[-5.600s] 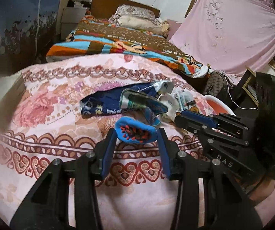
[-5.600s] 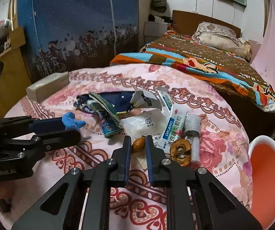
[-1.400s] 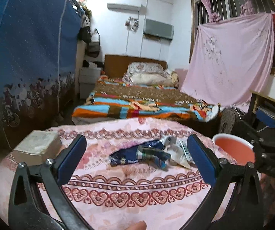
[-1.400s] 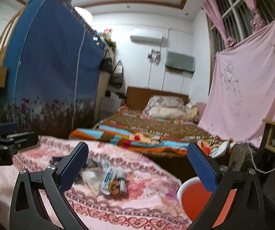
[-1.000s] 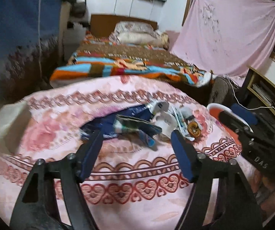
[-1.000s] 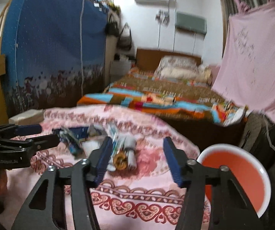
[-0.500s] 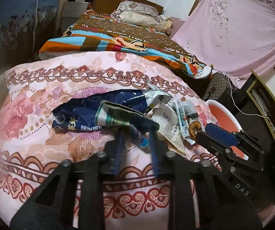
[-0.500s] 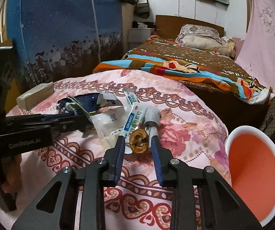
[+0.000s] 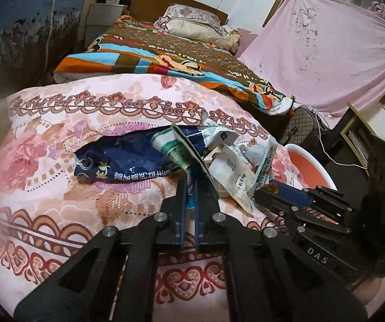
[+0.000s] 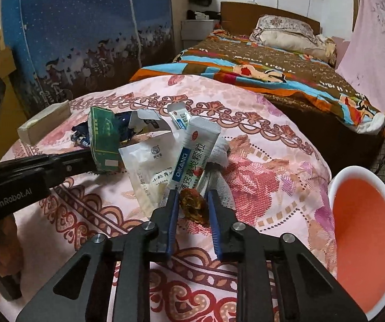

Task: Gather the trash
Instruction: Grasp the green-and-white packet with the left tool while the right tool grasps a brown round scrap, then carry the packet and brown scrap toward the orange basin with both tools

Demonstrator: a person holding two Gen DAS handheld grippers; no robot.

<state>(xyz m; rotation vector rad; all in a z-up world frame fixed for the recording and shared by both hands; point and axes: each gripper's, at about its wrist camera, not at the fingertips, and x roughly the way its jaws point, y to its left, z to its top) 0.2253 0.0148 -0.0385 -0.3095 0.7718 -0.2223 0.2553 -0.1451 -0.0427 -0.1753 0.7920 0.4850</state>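
Table: a round table (image 10: 286, 145) under a pink flowered cloth is carrying the whole trash pile; a bed with a striped cartoon blanket (image 10: 273, 61) is lying behind it.
Bucket: a white-rimmed bucket (image 10: 364, 228) with an orange inside is standing just beside the table's right edge, below the tabletop.
Left claw: the left claw (image 9: 189, 187) is pinching the lower end of the green wrapper (image 9: 181, 155), its blue pads clenched with only a thin strip of packaging between them; in the right wrist view this wrapper (image 10: 104, 139) is standing tilted upward off the cloth.
Right claw: the right claw (image 10: 192, 204) is straddling the brown round scrap (image 10: 193, 206), one pad on each side and close to it; whether the pads are pressing on it I cannot tell.
Dark blue bag: a crumpled dark blue bag (image 9: 128, 158) with white lettering is lying flat on the cloth, left of the green wrapper and partly under it.
Pale block: a pale block (image 10: 42, 123) is sitting near the table's far left edge, well apart from the pile.
White pouch: a white pouch (image 10: 147, 169) is lying between the green wrapper and the sachet.
Sachet: a long white and blue sachet (image 10: 192, 155) marked DIKANG is leaning over the pouch, its lower end just behind the brown scrap.
Small packet: a small white and blue packet (image 10: 179, 118) is resting at the far side of the pile.
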